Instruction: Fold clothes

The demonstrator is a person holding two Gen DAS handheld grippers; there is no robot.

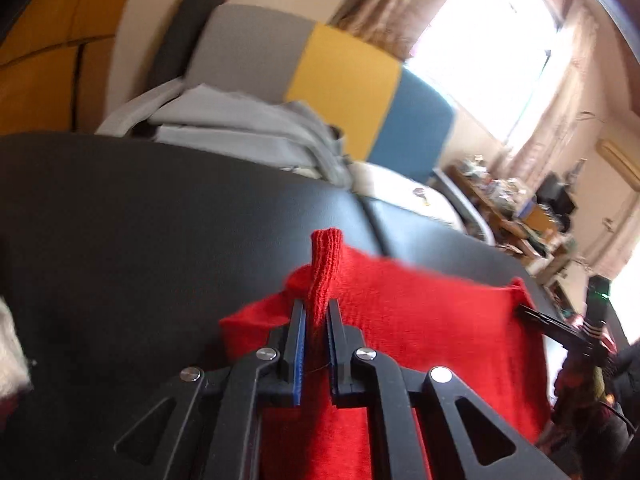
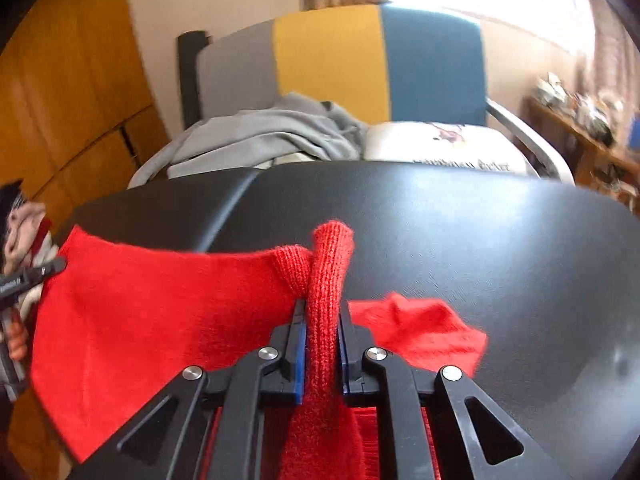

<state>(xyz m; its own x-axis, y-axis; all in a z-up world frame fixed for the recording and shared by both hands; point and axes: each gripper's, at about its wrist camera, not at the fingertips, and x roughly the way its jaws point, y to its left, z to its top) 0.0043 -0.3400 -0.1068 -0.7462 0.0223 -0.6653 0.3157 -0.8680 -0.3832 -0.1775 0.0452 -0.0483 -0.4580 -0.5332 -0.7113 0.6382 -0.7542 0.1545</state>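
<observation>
Over the black table hangs a red knit garment, stretched between both claws. Left gripper pinches a bunched ribbed edge tight; right gripper is clamped on another ribbed fold. Behind, grey clothes lie on a chair; a white cushion bears blurred, unreadable writing.

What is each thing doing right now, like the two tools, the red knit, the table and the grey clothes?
Left tool: shut on a bunch of the red knit.
Right tool: shut on another bunch of it.
Red knit: held up between both tools, partly over the table.
Table: black, top mostly bare.
Grey clothes: heaped on the chair.
Chair: upright behind the table.
</observation>
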